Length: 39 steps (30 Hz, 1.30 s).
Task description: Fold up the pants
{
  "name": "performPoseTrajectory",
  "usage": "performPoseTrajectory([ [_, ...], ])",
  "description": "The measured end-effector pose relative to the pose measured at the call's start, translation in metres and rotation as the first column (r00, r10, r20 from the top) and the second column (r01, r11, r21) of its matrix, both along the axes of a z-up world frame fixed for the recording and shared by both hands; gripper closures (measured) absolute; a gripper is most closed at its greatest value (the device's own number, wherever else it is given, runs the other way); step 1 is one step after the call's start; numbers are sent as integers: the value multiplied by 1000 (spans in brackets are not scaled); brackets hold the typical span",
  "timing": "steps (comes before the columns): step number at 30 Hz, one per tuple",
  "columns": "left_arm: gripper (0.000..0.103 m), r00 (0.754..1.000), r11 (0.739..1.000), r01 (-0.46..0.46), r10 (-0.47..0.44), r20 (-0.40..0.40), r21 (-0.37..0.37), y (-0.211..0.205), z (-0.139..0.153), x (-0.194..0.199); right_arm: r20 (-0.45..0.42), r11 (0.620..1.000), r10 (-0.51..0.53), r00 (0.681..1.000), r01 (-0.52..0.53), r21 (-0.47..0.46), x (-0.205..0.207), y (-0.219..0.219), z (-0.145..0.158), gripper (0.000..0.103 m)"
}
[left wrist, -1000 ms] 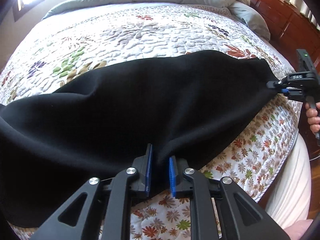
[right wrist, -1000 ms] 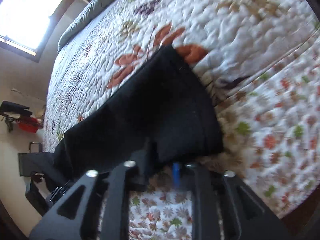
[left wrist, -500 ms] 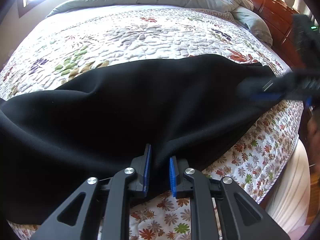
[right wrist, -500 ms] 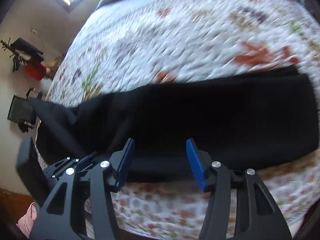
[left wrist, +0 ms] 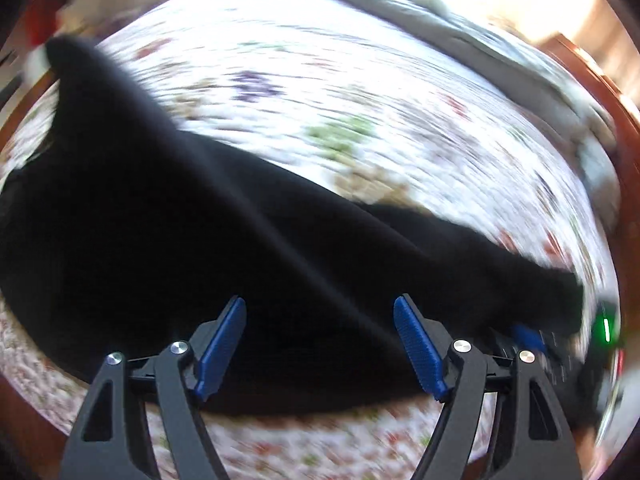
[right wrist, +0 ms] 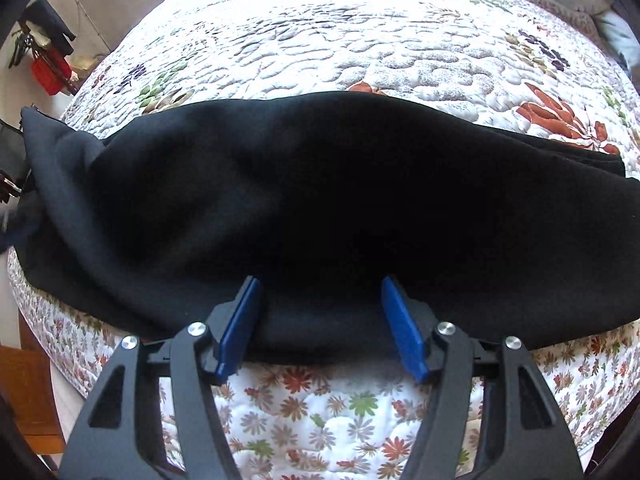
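The black pants (right wrist: pixel 320 200) lie folded lengthwise across the floral quilt, stretching from left to right. My right gripper (right wrist: pixel 320 292) is open, its blue pads on either side of the pants' near edge. In the blurred left wrist view the pants (left wrist: pixel 200 260) run from upper left to lower right. My left gripper (left wrist: pixel 320 312) is open and empty above the pants' near edge. The right gripper's body (left wrist: pixel 560 356), with a green light, shows at the lower right of that view.
The floral quilt (right wrist: pixel 360 40) covers the bed, and its near edge (right wrist: pixel 320 420) drops off just below the pants. A grey blanket (left wrist: pixel 500 48) is bunched at the bed's far end. Red and black items (right wrist: pixel 44 56) stand by the wall at left.
My left gripper has let go of the pants, opened wide and swung quickly, blurring its view. My right gripper, which opened half a second ago, has settled at the middle of the pants' near edge.
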<state>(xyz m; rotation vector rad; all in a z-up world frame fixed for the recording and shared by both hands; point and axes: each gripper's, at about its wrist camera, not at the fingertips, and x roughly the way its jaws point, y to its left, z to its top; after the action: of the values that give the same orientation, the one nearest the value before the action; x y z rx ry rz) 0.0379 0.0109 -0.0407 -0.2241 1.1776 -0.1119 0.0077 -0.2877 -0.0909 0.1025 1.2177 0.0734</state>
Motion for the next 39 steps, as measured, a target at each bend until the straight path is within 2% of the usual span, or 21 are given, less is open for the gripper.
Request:
performPoseTrajectory([
  [2,26,997,998,-60,60,-40,-6,18,-2,20,6,1000,-1,1000,1,12,1,-2,1,40],
  [4,26,992,994,-105,106,-74,21,30,-4,36,6,1000,0,1000,0,21,2,-4,1,40],
  [6,31,985,990,-141,141,-101,3,41,-11,47,8,1000,0,1000,0,23,2,-4,-2,40],
  [7,54,981,988,-154,149,-121,-29,47,-16,50,9,1000,1,1000,-1,22,3,-4,-1,39],
  [8,88,976,982,-166,151,-156,-90,53,-24,51,11,1000,3,1000,-3,22,-4,-5,0,39],
  [9,93,973,975,-175,150,-174,-135,57,-28,50,11,1000,3,1000,-3,24,-4,-4,0,38],
  [11,97,975,971,-183,159,-156,-154,62,-30,42,9,999,6,1000,-7,38,-5,-6,1,36],
  [16,97,981,970,-190,192,-2,-150,67,-15,-14,0,999,22,1000,-22,42,-1,-4,0,35],
  [20,97,974,969,-215,221,47,-119,66,-28,-63,-14,999,30,999,-29,28,2,-1,2,35],
  [24,96,973,971,-220,225,52,-92,62,-49,-75,-34,999,47,998,-48,-22,7,13,13,35],
  [26,93,971,967,-225,233,50,-121,66,-49,-73,-11,996,84,996,-83,37,7,26,24,36],
  [27,89,972,963,-227,233,33,-143,68,-47,-71,-2,992,110,994,-109,64,8,33,27,36],
  [28,79,972,960,-230,236,19,-157,70,-46,-70,2,985,149,989,-148,87,8,43,29,36],
  [29,65,970,958,-237,242,9,-164,72,-44,-68,-7,978,189,982,-188,95,9,55,26,36],
  [31,56,963,954,-263,269,20,-144,82,-36,-72,-45,977,206,978,-202,72,13,66,15,35],
  [33,55,953,946,-296,303,34,-132,101,-29,-75,-58,980,190,980,-186,74,17,67,3,31],
  [36,53,936,929,-349,351,-6,-123,135,-32,-69,-54,976,206,977,-201,84,19,68,2,26],
  [39,53,910,886,-415,410,-68,-208,170,-44,-60,-49,975,214,976,-211,69,18,74,2,25],
])
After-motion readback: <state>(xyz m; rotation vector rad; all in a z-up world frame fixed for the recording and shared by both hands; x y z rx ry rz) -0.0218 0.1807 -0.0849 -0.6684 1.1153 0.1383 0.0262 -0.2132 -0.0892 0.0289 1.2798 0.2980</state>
